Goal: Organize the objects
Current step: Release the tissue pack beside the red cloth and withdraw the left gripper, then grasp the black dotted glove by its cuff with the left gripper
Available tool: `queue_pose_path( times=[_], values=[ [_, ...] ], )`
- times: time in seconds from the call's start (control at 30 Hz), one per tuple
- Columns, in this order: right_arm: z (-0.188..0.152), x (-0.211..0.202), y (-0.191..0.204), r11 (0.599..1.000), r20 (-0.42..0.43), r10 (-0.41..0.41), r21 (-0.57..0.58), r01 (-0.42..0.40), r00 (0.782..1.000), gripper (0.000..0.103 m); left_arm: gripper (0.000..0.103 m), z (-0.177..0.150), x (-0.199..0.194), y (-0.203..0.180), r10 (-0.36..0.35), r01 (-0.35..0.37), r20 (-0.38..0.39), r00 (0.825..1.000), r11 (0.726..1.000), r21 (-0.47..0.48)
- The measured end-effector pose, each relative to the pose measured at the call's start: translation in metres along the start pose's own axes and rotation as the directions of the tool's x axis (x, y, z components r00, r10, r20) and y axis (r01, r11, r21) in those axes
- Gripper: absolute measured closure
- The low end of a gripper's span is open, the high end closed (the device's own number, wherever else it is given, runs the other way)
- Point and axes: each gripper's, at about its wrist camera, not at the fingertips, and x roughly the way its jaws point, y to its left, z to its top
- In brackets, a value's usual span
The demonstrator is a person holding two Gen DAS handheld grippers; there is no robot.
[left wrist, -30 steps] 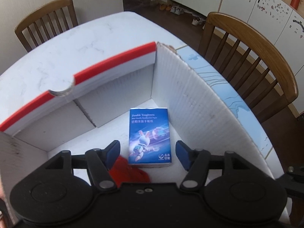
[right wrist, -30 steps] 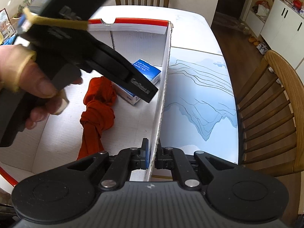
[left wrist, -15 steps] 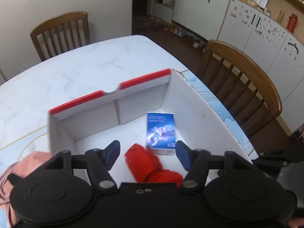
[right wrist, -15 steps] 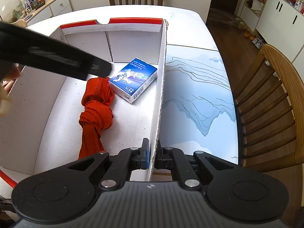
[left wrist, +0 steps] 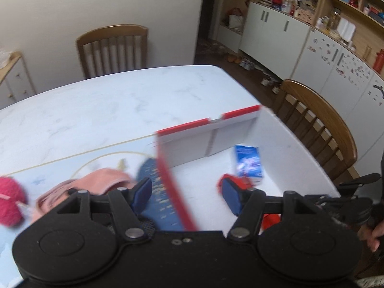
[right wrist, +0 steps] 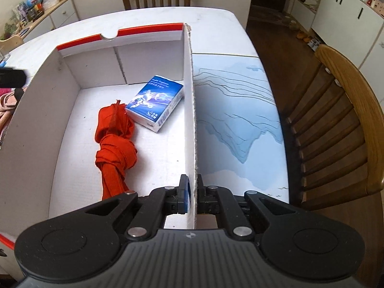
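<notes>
A white cardboard box [right wrist: 36, 124] with a red rim stands on the table. On its floor lie a blue tissue pack [right wrist: 156, 100] and a knotted red cloth [right wrist: 115, 141]. My right gripper [right wrist: 192, 192] is shut on the box's right wall near the front corner. In the blurred left wrist view, my left gripper [left wrist: 186, 193] hangs open and holds nothing, above the box's [left wrist: 230, 134] left wall. The tissue pack [left wrist: 248, 160] and red cloth [left wrist: 240, 182] show beyond its right finger. A pink cloth [left wrist: 96, 182] and a blue item [left wrist: 156, 192] lie outside that wall.
A fuzzy red-pink ball [left wrist: 9, 199] sits at the far left on the table. A blue patterned mat [right wrist: 240, 120] covers the table right of the box. Wooden chairs [right wrist: 336, 124] [left wrist: 112, 48] stand at the right side and far end. Cabinets line the back wall.
My left gripper has risen out of the box and moved left, so its view now takes in the left wall and the things outside it. The right gripper has kept its grip on the wall.
</notes>
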Motion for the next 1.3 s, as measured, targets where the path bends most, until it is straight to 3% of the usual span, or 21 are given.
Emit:
queue_pose_path(
  times=[0.33, 0.67, 0.83, 0.97, 1.3],
  values=[
    [-0.003, -0.003, 0.001, 0.999, -0.018, 0.000, 0.039, 0.000, 1.000, 0.099, 0.022, -0.039, -0.010, 0.061, 0.093, -0.096, -0.039, 0.995, 0.992, -0.088],
    [-0.005, -0.003, 0.003, 0.999, -0.029, -0.016, 0.045, 0.018, 0.999, 0.098, 0.007, -0.080, -0.007, 0.087, 0.122, -0.134, -0.113, 0.986, 0.985, -0.106],
    [-0.004, -0.002, 0.003, 0.998, -0.033, -0.020, 0.051, 0.021, 0.999, 0.098, 0.007, -0.091, 0.001, 0.093, 0.133, -0.150, -0.145, 0.981, 0.981, -0.120],
    [-0.004, -0.002, 0.003, 0.998, -0.033, -0.020, 0.052, 0.022, 0.999, 0.098, 0.007, -0.092, 0.009, 0.094, 0.152, -0.165, -0.122, 0.981, 0.981, -0.102],
    [-0.003, 0.000, 0.003, 0.998, -0.037, -0.023, 0.061, 0.025, 0.999, 0.098, 0.007, -0.074, 0.037, 0.085, 0.168, -0.176, -0.133, 0.977, 0.983, -0.049]
  ],
)
